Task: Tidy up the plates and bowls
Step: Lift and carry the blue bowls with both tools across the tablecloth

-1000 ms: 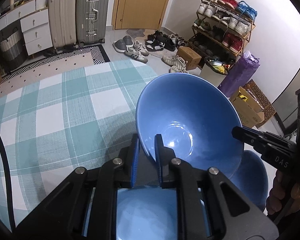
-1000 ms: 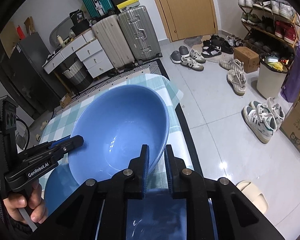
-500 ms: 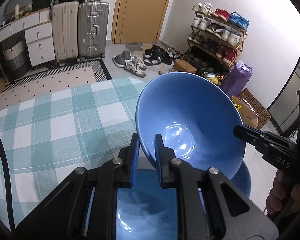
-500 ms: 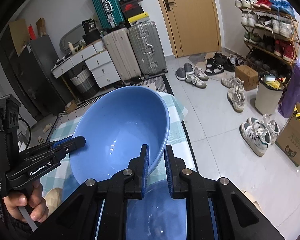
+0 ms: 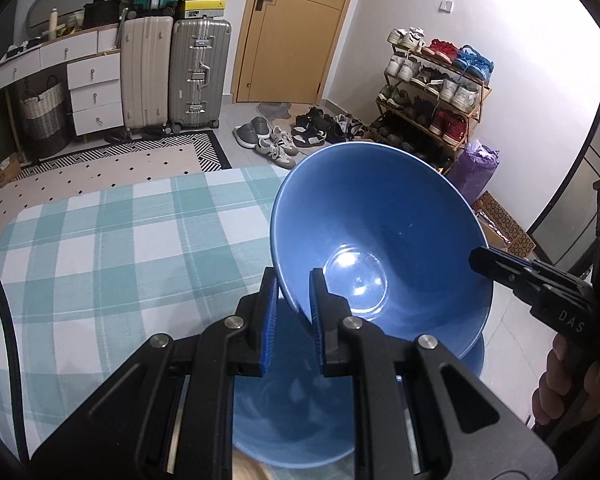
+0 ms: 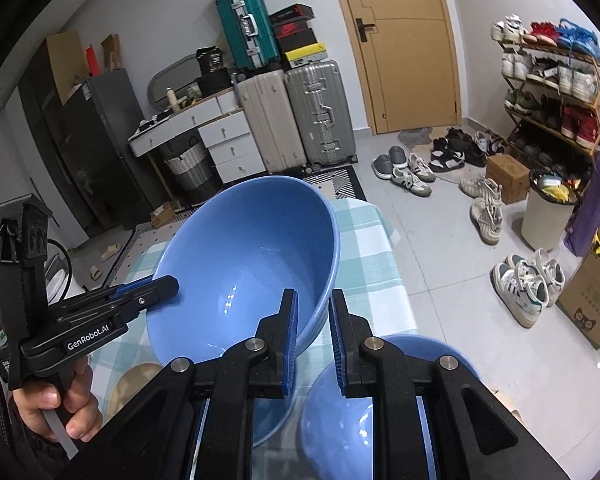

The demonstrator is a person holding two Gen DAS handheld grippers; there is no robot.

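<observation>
Above checked tablecloth (image 5: 100, 248): blue bowl (image 5: 380, 248) tilted, opposite rims clamped by left hand-held gripper (image 5: 294, 312) and right hand-held gripper (image 6: 314, 332).

This is a home, the entry area of a lived-in flat. A wooden door (image 5: 296, 28) stands in the far wall, with loose shoes (image 5: 284, 140) scattered on the tiled floor before it and a full shoe rack (image 5: 432, 92) against the white wall. Two suitcases (image 5: 176, 72) stand upright beside a white drawer unit (image 5: 96, 96), with a woven laundry basket (image 5: 44, 116) next to it. Boxes are stacked on top of the suitcases. A patterned rug (image 5: 100, 160) lies beyond a table with a teal checked cloth (image 5: 100, 248). A bin (image 6: 548, 212) and cardboard boxes (image 6: 592, 304) sit by the wall
</observation>
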